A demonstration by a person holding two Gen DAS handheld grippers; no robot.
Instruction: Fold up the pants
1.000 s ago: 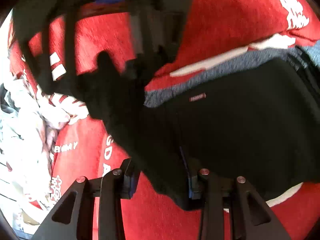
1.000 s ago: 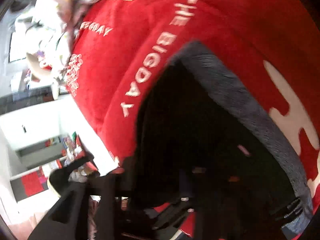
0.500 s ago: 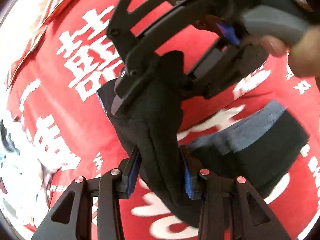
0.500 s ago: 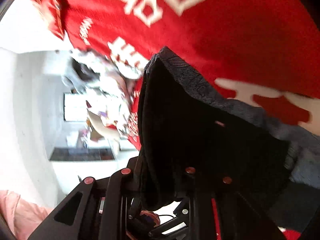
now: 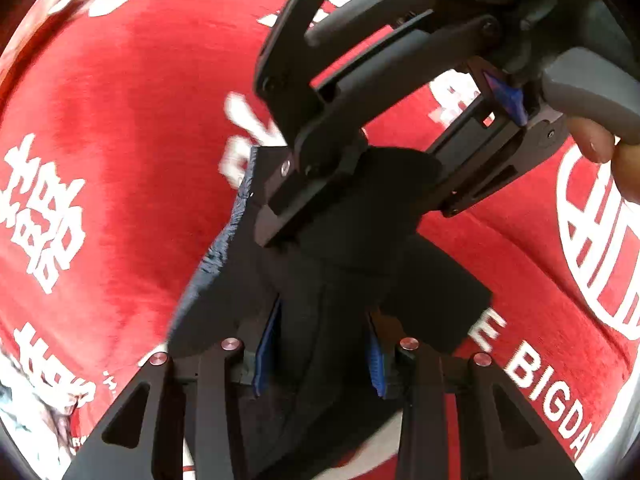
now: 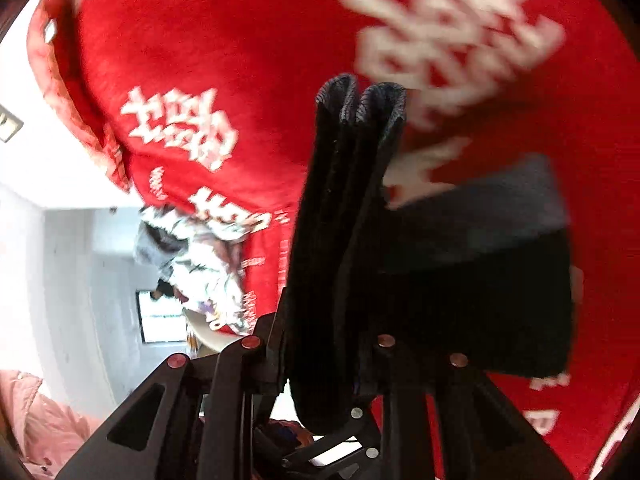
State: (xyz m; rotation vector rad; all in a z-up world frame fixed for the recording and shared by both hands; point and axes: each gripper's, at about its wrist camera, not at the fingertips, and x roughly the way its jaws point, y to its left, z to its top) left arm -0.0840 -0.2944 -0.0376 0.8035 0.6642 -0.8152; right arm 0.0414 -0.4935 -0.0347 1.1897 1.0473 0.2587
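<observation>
Since the earlier frame, your grippers have converged over the red blanket point(image 5: 132, 128): left gripper point(image 5: 320, 344) clamps the pants point(image 5: 320, 280); right gripper point(image 6: 328, 344), jaws opening, risks dropping them unfolded.

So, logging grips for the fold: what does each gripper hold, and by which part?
Both hold the black pants: left gripper on a bunched fold, right gripper, jaws opening, near the grey waistband.

My left gripper point(image 5: 320, 344) is matte black, its slotted fingers lined with ribbed blue pads point(image 5: 266, 348) and studded with round reddish-silver rivets. My right gripper point(image 5: 316, 184) is the same black linkage, with a grey handle point(image 5: 592, 92), small screws and a blue tab.
</observation>
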